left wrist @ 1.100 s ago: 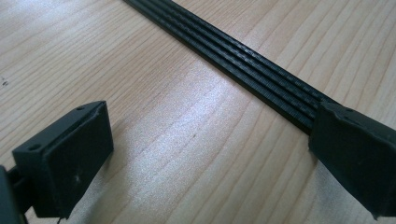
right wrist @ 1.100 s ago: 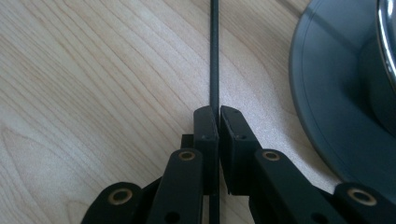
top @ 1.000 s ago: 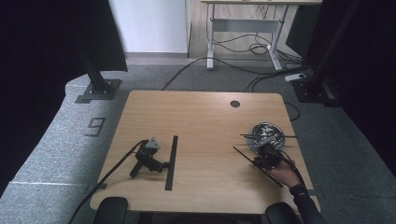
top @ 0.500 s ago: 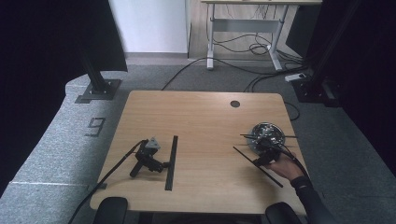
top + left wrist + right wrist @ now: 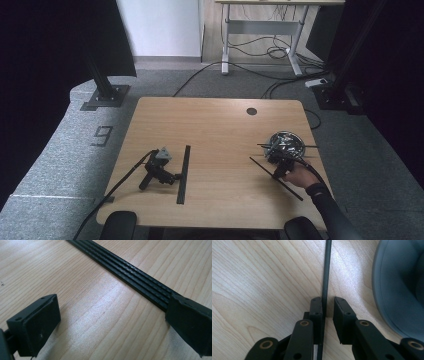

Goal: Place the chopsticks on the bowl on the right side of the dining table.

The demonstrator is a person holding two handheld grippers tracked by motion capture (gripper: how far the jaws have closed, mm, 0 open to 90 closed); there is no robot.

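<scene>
Right tongs (image 5: 327, 305) closing around thin black rod (image 5: 326, 272)
Rod lies between jaws, touching one pad, beside grey round metal bowl (image 5: 397, 287); left tongs (image 5: 112, 322) rest apart on wooden tabletop (image 5: 82, 277).

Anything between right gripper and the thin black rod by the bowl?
Nothing visible. The rod already sits between the right gripper jaws, which have just been closing; one pad touches it, the other shows a gap. The bowl stands aside.

Grey carpet floor (image 5: 210, 85); white wall (image 5: 160, 25)
</scene>
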